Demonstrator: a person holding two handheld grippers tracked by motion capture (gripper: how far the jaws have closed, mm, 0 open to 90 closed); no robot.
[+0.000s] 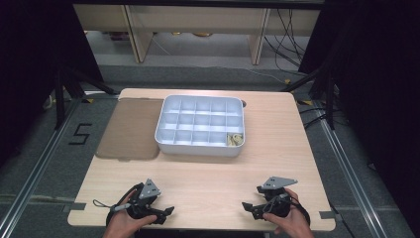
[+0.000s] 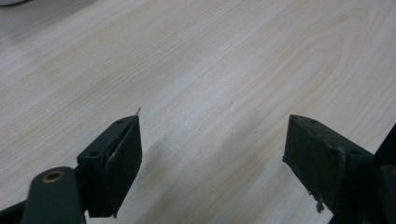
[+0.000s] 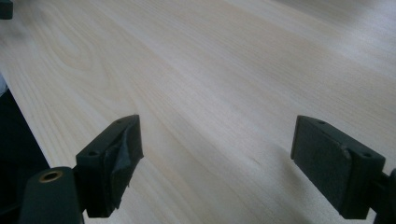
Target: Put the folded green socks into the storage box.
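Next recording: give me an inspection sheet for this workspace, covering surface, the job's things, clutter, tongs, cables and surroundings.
Surface: pale wood table, bare at the near edge.
Job's things: white divided tray at the table's middle; small yellowish pieces in its near right compartment, other compartments look empty.
Clutter: brown flat lid lying left of the tray, touching it.
Tongs: left tongs open, holding nothing; right tongs open, holding nothing; both low at the near edge.
Cables: a cable trails from the left tongs; floor cables far right.
Surroundings: grey floor, "5" marked at left; wooden furniture behind.
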